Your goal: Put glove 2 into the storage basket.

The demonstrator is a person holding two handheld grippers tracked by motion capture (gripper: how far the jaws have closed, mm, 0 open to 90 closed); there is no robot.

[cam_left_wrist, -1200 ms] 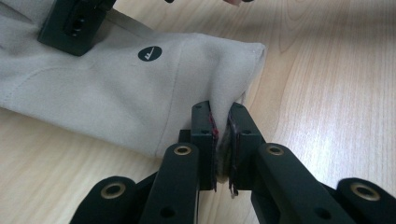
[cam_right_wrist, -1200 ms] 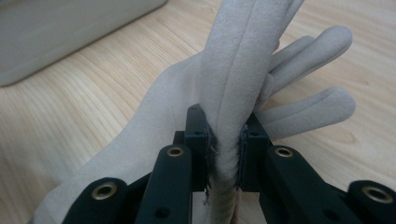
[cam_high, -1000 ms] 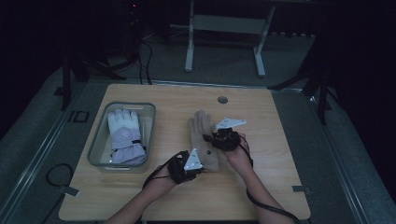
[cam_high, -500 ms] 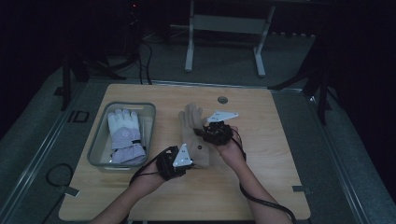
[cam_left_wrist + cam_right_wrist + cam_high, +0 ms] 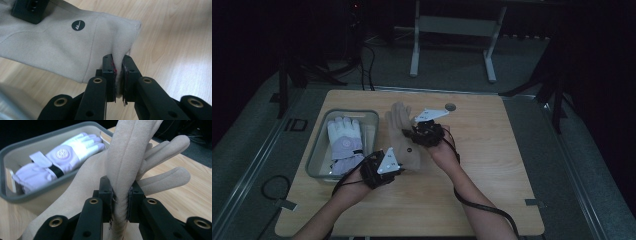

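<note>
From the high view, a beige glove (image 5: 401, 142) lies stretched between the two grippers near the middle of the wooden table (image 5: 492, 190), its fingers pointing toward twelve o'clock and its cuff toward six. The left gripper (image 5: 388, 167) grips the cuff end at about seven o'clock from the table's centre, while the right gripper (image 5: 418, 134) takes the glove's right edge by the fingers, roughly at one o'clock from the left one. At nine o'clock from the beige glove, just beside it, stands a grey bin (image 5: 318, 150) with a white and lavender glove (image 5: 344, 142) lying in it. In the left gripper view, the left gripper (image 5: 119, 75) has its jaws pressed together on a fold of the beige glove (image 5: 50, 50) near the cuff corner, the fabric pinched between the pads, and a small round black logo (image 5: 78, 25) sits on the cloth at eleven o'clock from the jaws. In the right gripper view, the right gripper (image 5: 120, 200) pinches a thick ridge of the beige glove (image 5: 130, 152) that rises toward twelve o'clock, its fingers fanning out to two o'clock, with the grey bin (image 5: 30, 195) and the white and lavender glove (image 5: 60, 160) at ten o'clock
</note>
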